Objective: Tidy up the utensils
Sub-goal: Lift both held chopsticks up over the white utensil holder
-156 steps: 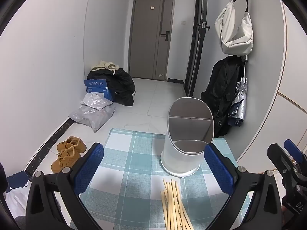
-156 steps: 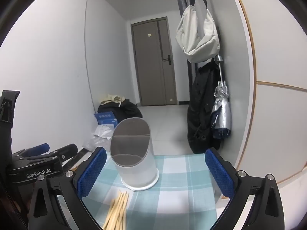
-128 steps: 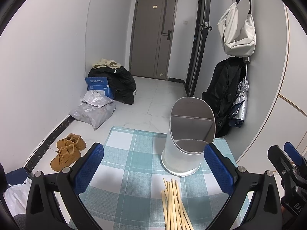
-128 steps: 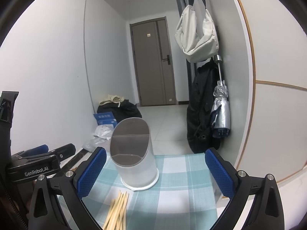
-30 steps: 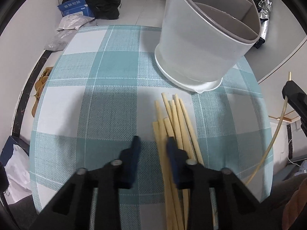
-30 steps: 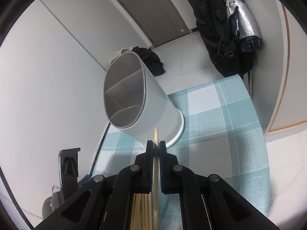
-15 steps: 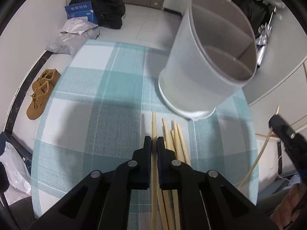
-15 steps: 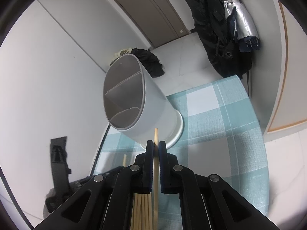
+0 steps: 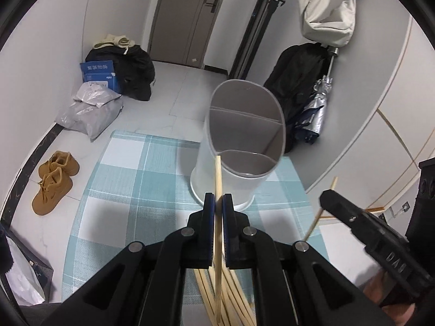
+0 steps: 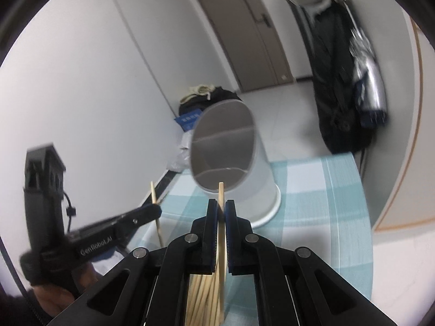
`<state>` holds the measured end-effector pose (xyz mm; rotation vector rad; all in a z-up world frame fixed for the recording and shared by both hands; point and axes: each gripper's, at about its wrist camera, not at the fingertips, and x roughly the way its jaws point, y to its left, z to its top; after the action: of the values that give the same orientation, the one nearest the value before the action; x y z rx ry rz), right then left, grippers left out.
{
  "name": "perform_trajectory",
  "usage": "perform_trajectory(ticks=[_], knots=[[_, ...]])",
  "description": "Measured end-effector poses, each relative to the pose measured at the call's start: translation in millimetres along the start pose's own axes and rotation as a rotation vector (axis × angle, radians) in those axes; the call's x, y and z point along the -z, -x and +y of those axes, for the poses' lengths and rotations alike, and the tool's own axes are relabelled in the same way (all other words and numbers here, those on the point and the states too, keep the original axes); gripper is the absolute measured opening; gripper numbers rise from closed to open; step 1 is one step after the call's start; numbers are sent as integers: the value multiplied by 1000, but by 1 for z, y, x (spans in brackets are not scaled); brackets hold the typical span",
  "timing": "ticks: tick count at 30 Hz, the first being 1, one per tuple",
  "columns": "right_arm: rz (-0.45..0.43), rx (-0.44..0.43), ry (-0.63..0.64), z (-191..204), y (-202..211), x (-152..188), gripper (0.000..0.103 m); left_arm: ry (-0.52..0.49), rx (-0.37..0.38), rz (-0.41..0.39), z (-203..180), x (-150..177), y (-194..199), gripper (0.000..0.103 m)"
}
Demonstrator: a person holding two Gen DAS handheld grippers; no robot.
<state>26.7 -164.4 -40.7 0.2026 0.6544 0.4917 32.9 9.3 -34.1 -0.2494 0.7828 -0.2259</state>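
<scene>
Left gripper point(image 9: 218, 202): pinched on 1 chopstick point(image 9: 218, 179); tip before the holder
Right gripper point(image 10: 221, 209): clamped on another chopstick point(image 10: 221, 194)
Utensil holder point(image 9: 239, 146): far edge of checked table point(image 9: 127, 179); divided
Loose chopsticks point(image 9: 233, 304): near edge
Floor: tan shoes point(image 9: 54, 182); grey bags point(image 9: 89, 111)

"GenRobot.AI" on the left gripper point(image 10: 152, 212), "DAS" on the right gripper point(image 9: 330, 197)

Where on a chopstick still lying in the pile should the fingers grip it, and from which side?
Judging by the pile of chopsticks, grip a stick near its far end by the utensil holder, coming from above: the ends fan apart there, while the near lengths lie bunched.
</scene>
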Motion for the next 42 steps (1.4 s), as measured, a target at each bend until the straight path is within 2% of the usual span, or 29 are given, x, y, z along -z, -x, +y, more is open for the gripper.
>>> perform_trajectory(ticks=[10, 14, 18, 23, 29, 34, 42], knots=[[-59, 7, 37, 15, 7, -6, 4, -59, 32, -65, -14, -11, 31, 1], [-78, -7, 20, 20, 15, -20, 4, -58, 56, -98, -17, -29, 44, 1], [-101, -12, 6, 22, 25, -47, 4, -69, 61, -165, -24, -59, 58, 1], [-161, -14, 28, 25, 36, -99, 4, -69, 72, -263, -29, -105, 65, 1], [-234, -7, 79, 28, 33, -159, 4, -61, 75, -383, -27, -150, 53, 1], [-272, 12, 112, 24, 13, -195, 4, -84, 68, -451, -25, -167, 31, 1], [-262, 26, 85, -8, -43, -214, 4, -123, 90, -448, -14, -164, -10, 1]])
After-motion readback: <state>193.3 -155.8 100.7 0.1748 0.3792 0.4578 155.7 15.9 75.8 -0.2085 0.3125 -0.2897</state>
